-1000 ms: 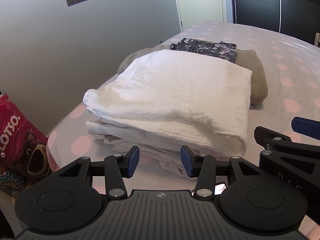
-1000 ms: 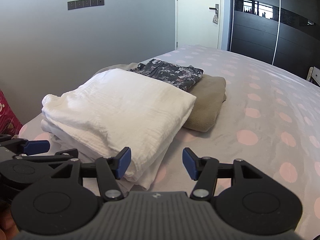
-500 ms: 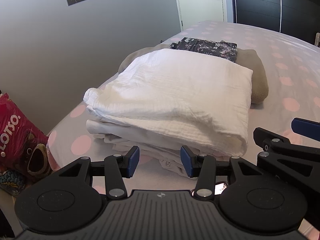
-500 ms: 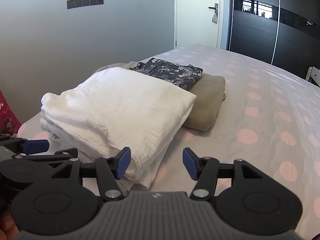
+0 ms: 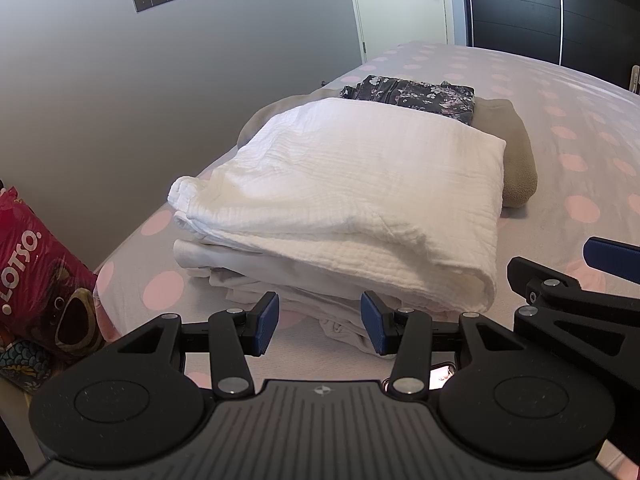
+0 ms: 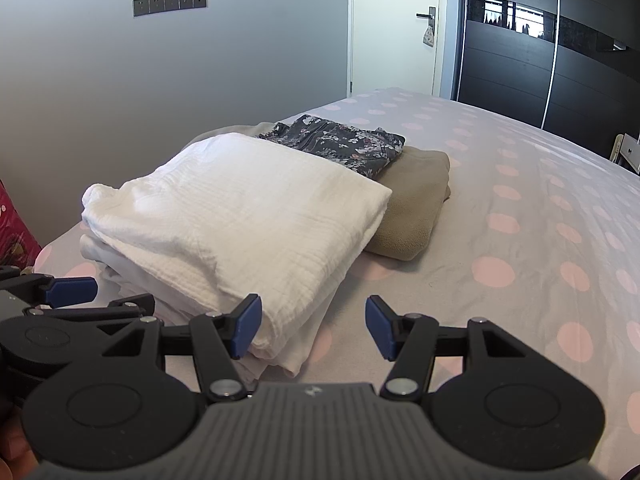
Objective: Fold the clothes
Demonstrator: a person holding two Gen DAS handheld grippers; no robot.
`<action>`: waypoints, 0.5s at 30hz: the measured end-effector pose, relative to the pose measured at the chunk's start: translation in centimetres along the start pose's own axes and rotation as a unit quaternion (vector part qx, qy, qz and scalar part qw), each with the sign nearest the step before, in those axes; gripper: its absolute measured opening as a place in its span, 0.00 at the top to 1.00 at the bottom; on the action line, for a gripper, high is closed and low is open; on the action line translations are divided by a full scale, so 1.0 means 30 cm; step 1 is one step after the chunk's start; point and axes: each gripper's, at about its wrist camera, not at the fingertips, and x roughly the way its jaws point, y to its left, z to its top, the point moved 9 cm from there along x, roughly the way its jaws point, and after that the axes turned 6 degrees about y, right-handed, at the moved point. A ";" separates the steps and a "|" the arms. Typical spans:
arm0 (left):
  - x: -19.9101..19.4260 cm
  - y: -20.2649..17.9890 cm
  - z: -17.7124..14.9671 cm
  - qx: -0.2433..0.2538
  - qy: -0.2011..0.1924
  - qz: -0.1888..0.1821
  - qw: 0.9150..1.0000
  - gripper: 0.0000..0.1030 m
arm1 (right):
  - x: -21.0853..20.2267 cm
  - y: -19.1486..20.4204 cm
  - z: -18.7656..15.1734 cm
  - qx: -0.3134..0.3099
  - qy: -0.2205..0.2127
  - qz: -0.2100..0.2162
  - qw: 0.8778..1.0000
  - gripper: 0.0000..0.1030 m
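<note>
We hold both grippers low at the near edge of the bed, nothing gripped. The left gripper has its jaws parted, empty, with the near edge of the pile showing through the gap but no pad on cloth. The right gripper is likewise parted wide and empty, its left pad just beside the front corner of the pile, and we cannot tell if it brushes the fabric. The task's thing is the white folded cloth, sitting on top of a lower stack of pale folded pieces, straight ahead of the left gripper and ahead-left of the right one. Its long axis seems to run away from us toward the door, folded edge facing us. We judge the left gripper nearer the pile's middle and the right nearer its right corner. Behind it lies a tan folded garment with a dark floral piece on top, touching the white pile's far side. The left view alone shows a red printed bag off the bed's left edge; the right view alone shows the open polka-dot bedspread to the right, where a next piece could probably go. Folding looks largely done.
</note>
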 end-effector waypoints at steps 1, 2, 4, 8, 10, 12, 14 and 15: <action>0.000 0.000 0.000 0.000 0.000 0.000 1.000 0.58 | -0.001 0.000 0.000 0.000 0.000 0.000 1.000 0.41; 0.000 0.001 0.000 0.000 0.000 0.000 1.000 0.58 | -0.001 -0.001 0.000 -0.001 0.000 0.000 1.000 0.41; 0.000 0.002 -0.001 0.000 0.000 0.000 1.000 0.58 | -0.002 -0.001 0.000 -0.001 0.000 0.000 1.000 0.41; 0.002 0.005 -0.001 -0.001 0.001 0.000 1.000 0.58 | 0.001 0.002 -0.003 -0.001 0.002 -0.001 1.000 0.41; 0.003 0.006 -0.003 -0.001 0.002 0.001 1.000 0.58 | 0.002 0.003 -0.005 -0.002 0.003 -0.001 1.000 0.41; 0.003 0.008 -0.004 -0.002 0.001 0.001 1.000 0.58 | 0.002 0.005 -0.007 -0.002 0.004 -0.001 1.000 0.41; 0.002 0.010 -0.004 -0.002 0.001 0.000 1.000 0.58 | 0.002 0.006 -0.007 -0.003 0.004 -0.002 1.000 0.41; 0.002 0.010 -0.004 -0.002 0.001 0.000 1.000 0.58 | 0.002 0.007 -0.007 -0.003 0.004 -0.002 1.000 0.41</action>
